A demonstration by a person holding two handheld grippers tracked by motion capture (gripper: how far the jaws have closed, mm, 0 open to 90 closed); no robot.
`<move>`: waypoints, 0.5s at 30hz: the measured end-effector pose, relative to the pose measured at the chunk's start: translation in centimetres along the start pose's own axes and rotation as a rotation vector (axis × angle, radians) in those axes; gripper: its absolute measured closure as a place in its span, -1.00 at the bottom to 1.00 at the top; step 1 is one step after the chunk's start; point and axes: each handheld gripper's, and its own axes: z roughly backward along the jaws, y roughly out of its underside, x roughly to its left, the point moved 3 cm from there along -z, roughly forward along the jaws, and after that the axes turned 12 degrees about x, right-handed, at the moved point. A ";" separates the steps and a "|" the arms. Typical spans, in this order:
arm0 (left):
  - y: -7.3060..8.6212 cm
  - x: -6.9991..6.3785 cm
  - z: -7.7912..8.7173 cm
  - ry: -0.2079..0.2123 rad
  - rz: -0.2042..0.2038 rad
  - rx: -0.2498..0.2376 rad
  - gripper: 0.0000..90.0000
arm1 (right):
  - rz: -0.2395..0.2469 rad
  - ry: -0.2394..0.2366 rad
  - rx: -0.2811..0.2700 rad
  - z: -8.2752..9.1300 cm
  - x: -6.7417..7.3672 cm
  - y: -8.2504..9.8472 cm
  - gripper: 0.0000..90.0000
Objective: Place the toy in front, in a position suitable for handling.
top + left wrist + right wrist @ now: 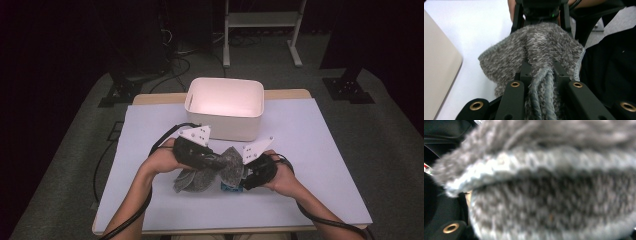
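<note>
A grey fuzzy cloth hangs bunched between my two grippers, low over the front middle of the table. My left gripper is shut on one bunched end; in the left gripper view the pile is squeezed between the black jaws of my left gripper. My right gripper faces it from the right and is shut on the other end. In the right gripper view the cloth lies right against the camera and is blurred. Part of the cloth droops onto the mat below the left hand.
A white rectangular bin stands just behind the grippers, and its corner shows at the left of the left gripper view. A pale lavender mat covers the table. A small blue thing lies under the right gripper.
</note>
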 end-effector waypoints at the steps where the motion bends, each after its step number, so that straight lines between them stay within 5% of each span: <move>1: 0.0 -0.1 -0.1 0.000 0.001 0.005 0.67 | -0.006 -0.002 0.003 0.1 0.0 0.1 0.21; 6: 0.3 -0.3 -0.5 0.005 0.000 0.035 0.67 | -0.015 -0.002 -0.002 0.4 0.0 0.7 0.19; 15: 0.0 -0.1 -0.8 0.011 -0.007 0.018 0.67 | -0.018 0.009 -0.007 0.8 0.1 1.1 0.21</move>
